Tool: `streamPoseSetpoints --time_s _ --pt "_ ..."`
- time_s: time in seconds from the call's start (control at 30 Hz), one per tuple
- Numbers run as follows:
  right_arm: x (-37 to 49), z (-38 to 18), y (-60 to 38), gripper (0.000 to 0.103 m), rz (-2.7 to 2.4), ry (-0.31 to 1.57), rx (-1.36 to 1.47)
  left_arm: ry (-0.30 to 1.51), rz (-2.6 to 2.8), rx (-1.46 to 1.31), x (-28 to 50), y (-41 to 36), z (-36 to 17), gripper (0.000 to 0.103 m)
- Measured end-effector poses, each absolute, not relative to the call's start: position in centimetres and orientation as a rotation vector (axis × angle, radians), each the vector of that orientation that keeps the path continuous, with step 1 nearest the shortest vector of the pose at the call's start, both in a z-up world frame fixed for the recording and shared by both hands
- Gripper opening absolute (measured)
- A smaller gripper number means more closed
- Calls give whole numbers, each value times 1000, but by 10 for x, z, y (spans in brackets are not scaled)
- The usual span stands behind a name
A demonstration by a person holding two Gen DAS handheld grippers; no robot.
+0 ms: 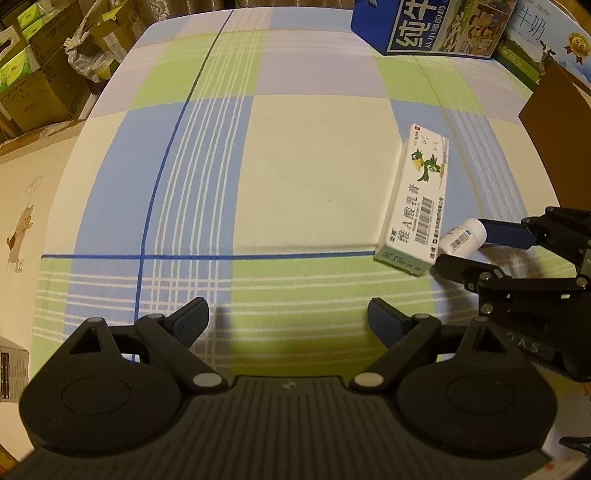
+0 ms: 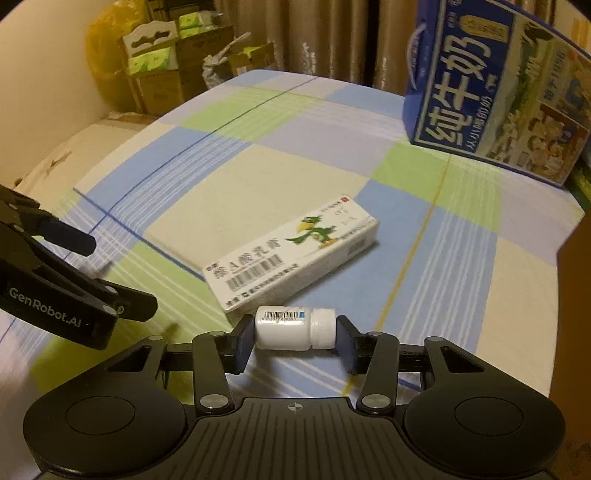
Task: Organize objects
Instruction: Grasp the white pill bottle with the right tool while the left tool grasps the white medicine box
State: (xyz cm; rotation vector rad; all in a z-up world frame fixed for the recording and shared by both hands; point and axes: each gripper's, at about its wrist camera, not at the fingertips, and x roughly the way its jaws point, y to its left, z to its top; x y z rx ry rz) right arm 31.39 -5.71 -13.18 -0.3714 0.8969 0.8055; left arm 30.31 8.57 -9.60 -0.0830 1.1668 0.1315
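Observation:
A small white pill bottle [image 2: 293,328] lies sideways between my right gripper's [image 2: 293,339] pads, which are shut on its base and cap. In the left wrist view the same bottle [image 1: 463,236] shows at the right, held in the right gripper [image 1: 461,245]. Just beyond it lies a white medicine box [image 2: 291,254] with a green bird picture, flat on the checked cloth [image 2: 258,173]; the box [image 1: 417,199] sits right of centre in the left view. My left gripper [image 1: 288,321] hangs open over the cloth with nothing between its fingers, and appears at the left edge [image 2: 122,273] of the right view.
A big blue milk carton box [image 2: 495,92] stands at the back right of the table, also seen in the left view [image 1: 424,26]. A brown cardboard flap [image 1: 554,122] rises at the right edge. Stacked cardboard boxes [image 1: 33,74] stand past the far left edge.

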Motion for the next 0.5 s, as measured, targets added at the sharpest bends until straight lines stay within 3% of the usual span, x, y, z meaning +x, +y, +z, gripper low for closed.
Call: streamPoseSetpoints --time_s 0.5 --pt "338 -123 -127 44 504 1004 -124 1082 -70 -5 343 47 -89 90"
